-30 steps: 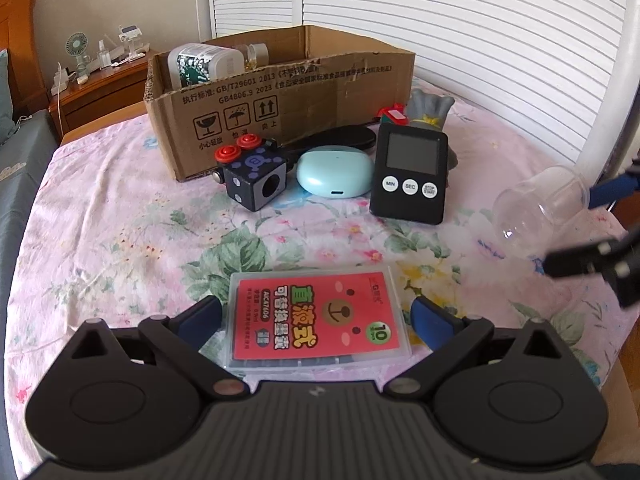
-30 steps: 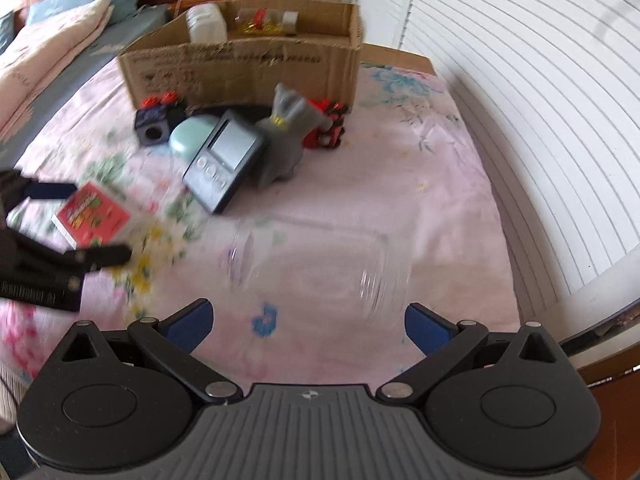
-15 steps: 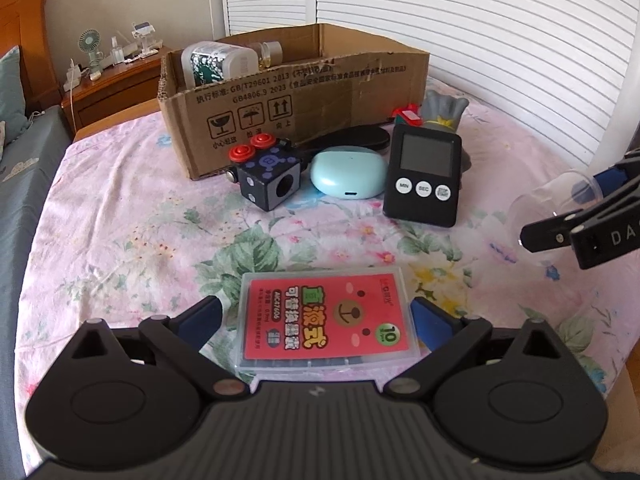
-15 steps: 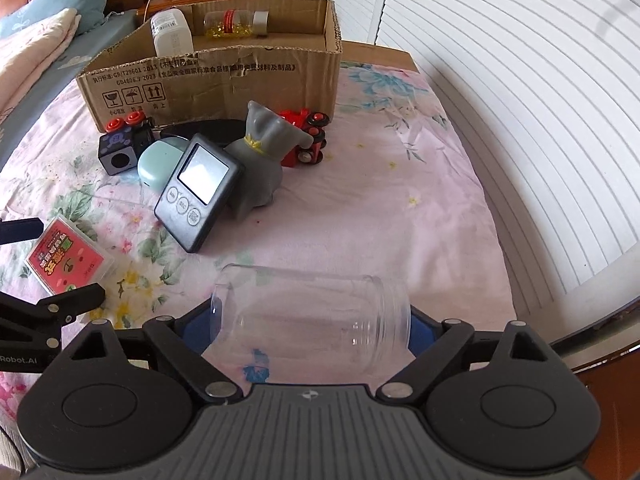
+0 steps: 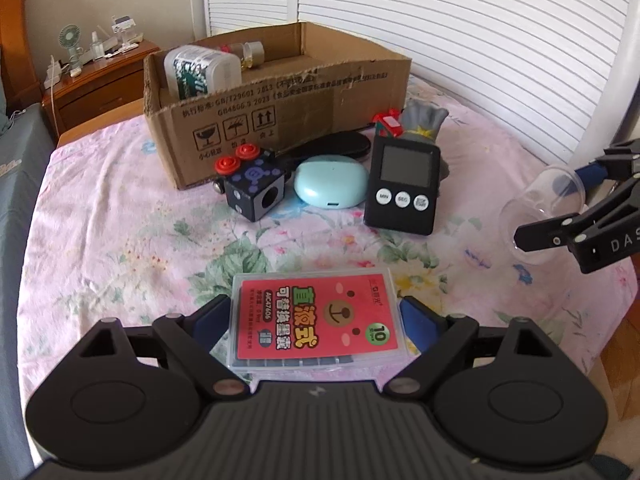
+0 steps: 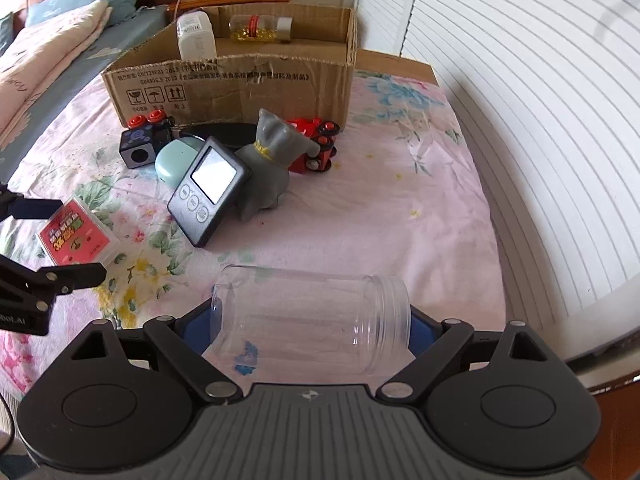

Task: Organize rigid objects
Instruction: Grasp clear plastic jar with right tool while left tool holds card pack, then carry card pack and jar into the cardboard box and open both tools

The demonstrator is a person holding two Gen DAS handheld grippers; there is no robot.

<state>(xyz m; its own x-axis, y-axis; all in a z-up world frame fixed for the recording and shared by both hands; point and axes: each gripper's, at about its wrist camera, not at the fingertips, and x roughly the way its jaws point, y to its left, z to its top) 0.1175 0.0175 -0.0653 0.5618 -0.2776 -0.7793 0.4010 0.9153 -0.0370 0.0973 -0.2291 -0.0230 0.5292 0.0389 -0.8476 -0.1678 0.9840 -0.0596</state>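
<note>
A flowered pink bedsheet (image 5: 120, 240) is spread under everything, and an open cardboard box (image 5: 280, 112) is taken as the landmark; on its front wall a line of print with "GB4806" and three handling symbols can be read, the rest being too small. Inside the box a white bottle with a dark green label (image 5: 200, 72) is stood at the left end, and a clear vial of yellow beads (image 6: 260, 29) is laid along the back wall. Just in front of the box a black timer (image 5: 404, 186) is propped, its three round buttons marked "MIN", "SEC" and a third that is illegible; a grey toy figure (image 6: 272, 164) and a red toy car (image 6: 316, 148) are placed behind it, a pale blue case (image 5: 330, 184) and a black cube with two red knobs (image 5: 252, 188) to its left. Well in front of the box, a clear plastic jar (image 6: 312, 316) is lain on its side, threaded mouth to the right, and is pressed at both ends by the right gripper (image 6: 310, 324). Further left, a clear flat case with a red bear label (image 5: 316, 320), printed "10" in a green circle and "AICA7606", is clamped at its sides by the left gripper (image 5: 316, 320).
</note>
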